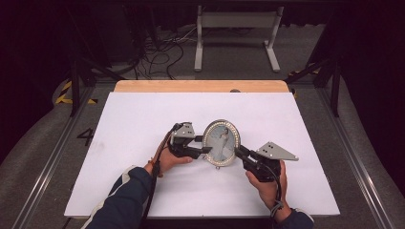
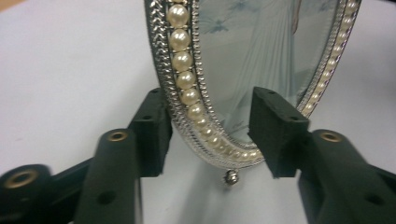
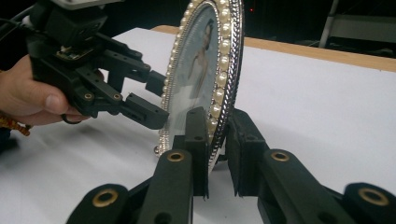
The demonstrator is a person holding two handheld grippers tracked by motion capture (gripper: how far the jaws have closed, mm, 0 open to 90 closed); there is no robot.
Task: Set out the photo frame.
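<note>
While the oval frame [image 1: 221, 143] stands upright near the middle of the white surface [image 1: 133, 119], we see it between the two hands, with its long axis vertical. The right gripper [image 3: 218, 154] grasps the rim at the frame's right edge, its fingers [image 3: 196, 140] pressed on front and back. The left gripper [image 2: 208, 135] is released: its fingers [image 2: 152, 133] stand apart on both sides of the pearl rim, not touching it. We judge that the next move depends on the left fingers closing across this thin edge, which lies straight ahead of them.
</note>
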